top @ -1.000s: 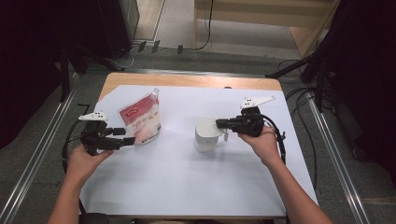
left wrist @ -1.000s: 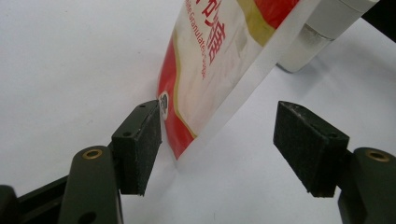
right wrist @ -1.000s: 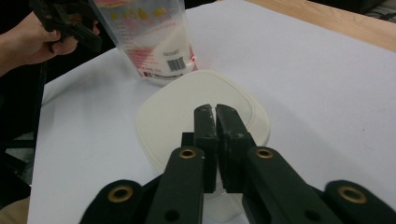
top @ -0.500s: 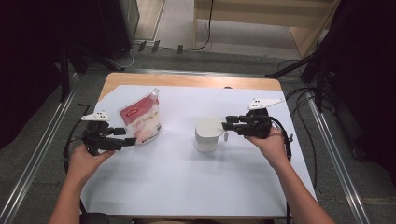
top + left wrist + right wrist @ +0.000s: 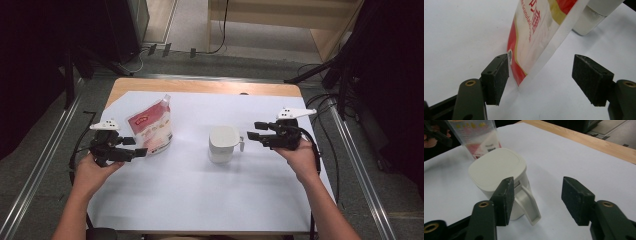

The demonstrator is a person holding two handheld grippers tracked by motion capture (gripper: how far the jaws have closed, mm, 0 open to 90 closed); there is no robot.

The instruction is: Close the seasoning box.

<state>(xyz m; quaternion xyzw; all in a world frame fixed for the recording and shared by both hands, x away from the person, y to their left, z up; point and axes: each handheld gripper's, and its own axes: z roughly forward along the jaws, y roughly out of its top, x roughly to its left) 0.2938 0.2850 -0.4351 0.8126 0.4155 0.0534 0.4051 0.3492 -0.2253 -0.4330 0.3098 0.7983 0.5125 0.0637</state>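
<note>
Pretty bright, even overhead light on the white sheet (image 5: 210, 190), dark murky surroundings. Soft shadows only. Slightly grainy up high, background soft in both gripper views.

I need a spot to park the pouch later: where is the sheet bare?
Bare: the wide near strip of the white sheet between both forearms, and the far strip behind the white lidded container. Crowded: around the pouch by the left gripper, and between container and right gripper.

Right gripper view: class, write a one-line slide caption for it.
Right gripper, jaws just opened and apart, faces the lidded white container and its handle on white paper.
</note>
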